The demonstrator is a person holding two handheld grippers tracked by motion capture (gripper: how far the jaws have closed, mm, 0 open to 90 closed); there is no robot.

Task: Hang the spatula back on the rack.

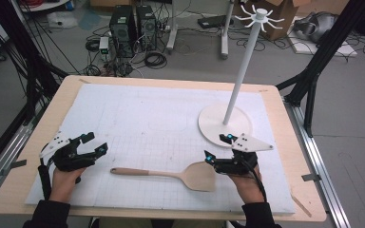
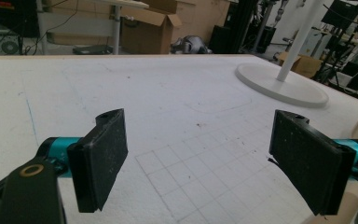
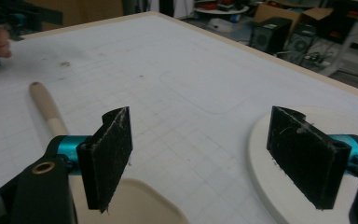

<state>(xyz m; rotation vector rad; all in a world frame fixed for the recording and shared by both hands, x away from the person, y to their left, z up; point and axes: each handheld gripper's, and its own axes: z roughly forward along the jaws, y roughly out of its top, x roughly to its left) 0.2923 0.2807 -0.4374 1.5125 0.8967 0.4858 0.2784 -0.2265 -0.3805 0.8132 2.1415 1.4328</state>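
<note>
1. Your left gripper (image 1: 91,142) sits left of the wooden spatula (image 1: 171,175), well apart from its handle end, jaws spread wide with nothing between them. In the left gripper view the pads (image 2: 100,156) frame bare white mat (image 2: 177,107).
2. The spatula lies flat on the mat, handle pointing left, blade to the right, untouched by either tool.
3. Your right gripper (image 1: 217,147) hovers just beyond the spatula blade, jaws also wide and holding nothing; the blade edge (image 3: 140,200) shows below its left pad.
4. Looks like the approach step, grasp not yet made. Likely goal is hanging the spatula on the white hook stand (image 1: 244,61), whose base lies beyond and right of the blade.
5. Next move calls for dropping the right jaws around the neck or handle, then closing.
6. Hard to tell: the hanging hole at the handle end, if any, and the gripper's height above the blade. Stand hooks are thin and small.
</note>
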